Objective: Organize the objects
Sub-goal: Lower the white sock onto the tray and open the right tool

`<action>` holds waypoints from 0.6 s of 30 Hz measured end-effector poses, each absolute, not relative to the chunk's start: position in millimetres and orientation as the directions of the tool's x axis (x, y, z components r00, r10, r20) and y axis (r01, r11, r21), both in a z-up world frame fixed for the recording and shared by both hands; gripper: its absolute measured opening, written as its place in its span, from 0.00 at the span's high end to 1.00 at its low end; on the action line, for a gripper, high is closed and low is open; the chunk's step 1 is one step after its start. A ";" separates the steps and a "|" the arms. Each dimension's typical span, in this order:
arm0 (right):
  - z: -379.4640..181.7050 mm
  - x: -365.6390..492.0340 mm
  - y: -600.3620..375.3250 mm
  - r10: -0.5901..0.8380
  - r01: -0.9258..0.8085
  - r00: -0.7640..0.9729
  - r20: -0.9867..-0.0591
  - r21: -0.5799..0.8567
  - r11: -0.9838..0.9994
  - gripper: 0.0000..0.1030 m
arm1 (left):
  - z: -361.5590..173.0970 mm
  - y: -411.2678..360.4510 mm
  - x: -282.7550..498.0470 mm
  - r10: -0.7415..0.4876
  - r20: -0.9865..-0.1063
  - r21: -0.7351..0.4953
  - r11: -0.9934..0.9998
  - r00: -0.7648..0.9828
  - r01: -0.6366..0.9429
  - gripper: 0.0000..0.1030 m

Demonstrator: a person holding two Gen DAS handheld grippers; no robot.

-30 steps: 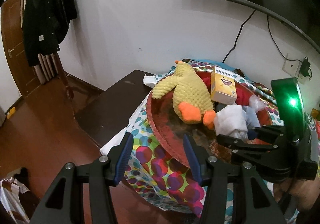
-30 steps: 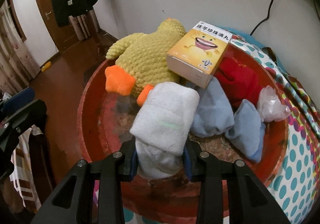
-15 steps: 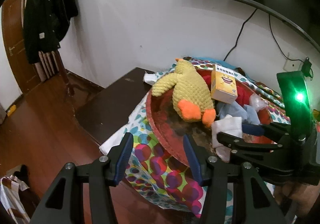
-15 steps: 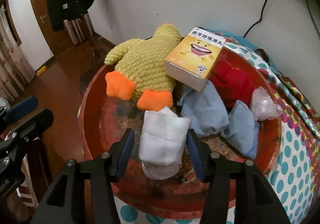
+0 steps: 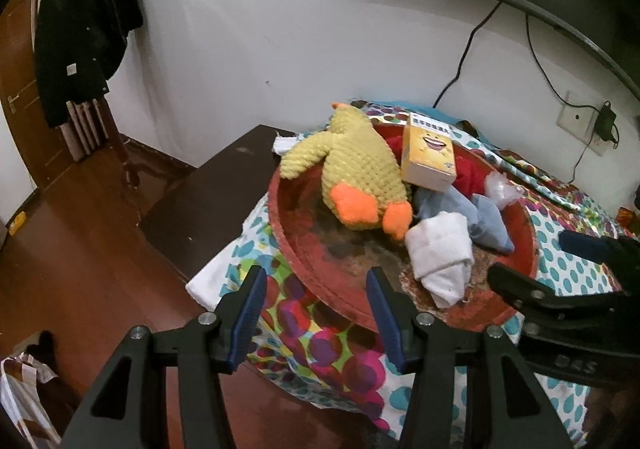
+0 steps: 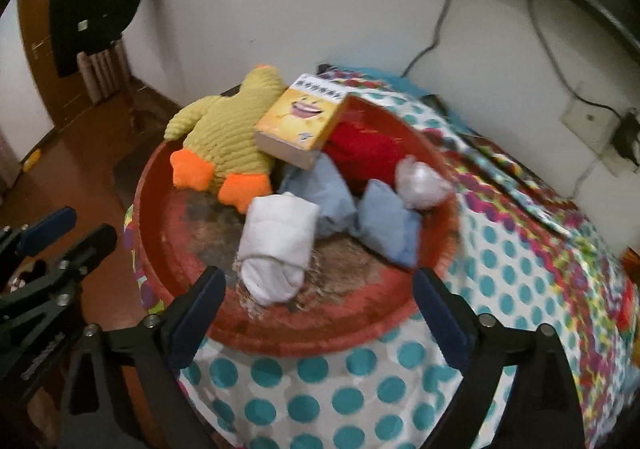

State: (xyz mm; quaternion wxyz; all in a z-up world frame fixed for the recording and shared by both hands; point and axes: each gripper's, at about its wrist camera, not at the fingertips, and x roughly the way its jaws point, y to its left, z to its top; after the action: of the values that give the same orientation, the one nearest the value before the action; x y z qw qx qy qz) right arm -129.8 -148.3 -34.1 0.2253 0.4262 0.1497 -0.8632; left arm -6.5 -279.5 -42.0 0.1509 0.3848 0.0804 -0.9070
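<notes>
A round red tray (image 6: pixel 280 329) (image 5: pixel 292 249) on a dotted cloth holds a yellow plush duck (image 6: pixel 228 137) (image 5: pixel 356 165), a yellow box with a smiling face (image 6: pixel 300 121) (image 5: pixel 428 153), a red cloth (image 6: pixel 360 153), blue cloths (image 6: pixel 384 225) (image 5: pixel 484 221), a clear bag (image 6: pixel 420 181) and a rolled white cloth (image 6: pixel 276 245) (image 5: pixel 440 253). My right gripper (image 6: pixel 320 313) is open and empty, just in front of the tray and the white cloth. My left gripper (image 5: pixel 316 313) is open and empty at the tray's left front rim.
The dotted cloth (image 6: pixel 520 269) covers the table to the right. A dark low cabinet (image 5: pixel 208 201) stands left of the tray, with wooden floor (image 5: pixel 80 249) beyond. A black coat (image 5: pixel 80 29) hangs by the door. Cables and a wall socket (image 5: pixel 576 121) are behind.
My right gripper opened, let go of the white cloth in the tray and drew back. The left gripper stayed open and nearly still.
</notes>
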 end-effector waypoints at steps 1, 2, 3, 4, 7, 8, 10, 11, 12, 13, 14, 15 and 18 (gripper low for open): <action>-31.5 -127.2 -144.4 -0.245 0.496 -0.539 -0.806 -0.069 -0.866 0.01 | -42.0 -278.0 -6.9 -0.204 -0.725 -0.033 -0.944 -0.658 0.328 0.48; -29.5 -125.2 -141.7 -0.229 0.477 -0.541 -0.809 -0.071 -0.876 0.01 | -41.7 -277.2 -7.2 -0.200 -0.726 -0.035 -0.945 -0.658 0.325 0.48; -28.4 -122.5 -138.0 -0.208 0.451 -0.543 -0.813 -0.074 -0.889 0.01 | -41.3 -276.8 -7.1 -0.197 -0.727 -0.039 -0.945 -0.658 0.326 0.48; -28.7 -121.4 -136.6 -0.196 0.437 -0.541 -0.818 -0.075 -0.896 0.01 | -41.5 -276.4 -7.4 -0.191 -0.731 -0.044 -0.945 -0.655 0.325 0.48; -31.9 -114.8 -128.3 -0.150 0.392 -0.533 -0.832 -0.086 -0.916 0.01 | -41.6 -273.6 -9.4 -0.183 -0.741 -0.041 -0.948 -0.646 0.315 0.48; -32.9 -111.8 -126.5 -0.146 0.386 -0.535 -0.832 -0.086 -0.919 0.01 | -41.4 -273.3 -9.0 -0.184 -0.741 -0.040 -0.948 -0.646 0.315 0.48; -33.8 -106.7 -124.8 -0.134 0.382 -0.543 -0.829 -0.102 -0.919 0.01 | -40.0 -271.4 -8.9 -0.186 -0.740 -0.033 -0.950 -0.646 0.311 0.48; -34.8 -106.0 -125.0 -0.134 0.386 -0.541 -0.830 -0.104 -0.917 0.01 | -39.5 -270.7 -8.6 -0.189 -0.740 -0.030 -0.949 -0.645 0.313 0.48; -35.3 -105.0 -125.0 -0.128 0.387 -0.541 -0.831 -0.110 -0.915 0.01 | -39.4 -270.2 -8.6 -0.192 -0.740 -0.028 -0.949 -0.645 0.314 0.48; -35.9 -104.4 -125.2 -0.120 0.386 -0.540 -0.833 -0.119 -0.915 0.01 | -39.8 -269.3 -8.9 -0.188 -0.742 -0.027 -0.951 -0.644 0.308 0.48; -36.5 -103.8 -125.5 -0.117 0.387 -0.541 -0.833 -0.123 -0.914 0.01 | -40.6 -268.6 -9.5 -0.189 -0.746 -0.023 -0.951 -0.639 0.308 0.48; -37.1 -103.5 -125.8 -0.112 0.387 -0.542 -0.833 -0.129 -0.913 0.01 | -41.5 -268.0 -9.8 -0.191 -0.749 -0.021 -0.951 -0.635 0.310 0.48; -38.1 -102.8 -125.4 -0.118 0.392 -0.538 -0.835 -0.124 -0.911 0.01 | -43.0 -266.7 -10.1 -0.185 -0.752 -0.023 -0.952 -0.632 0.305 0.48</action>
State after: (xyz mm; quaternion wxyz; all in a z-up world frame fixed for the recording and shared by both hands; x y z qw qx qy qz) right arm -102.8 -125.4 -38.1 0.1476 0.4576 0.1501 -0.8639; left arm -10.1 -266.7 -43.0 0.1362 0.4066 0.0740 -0.9004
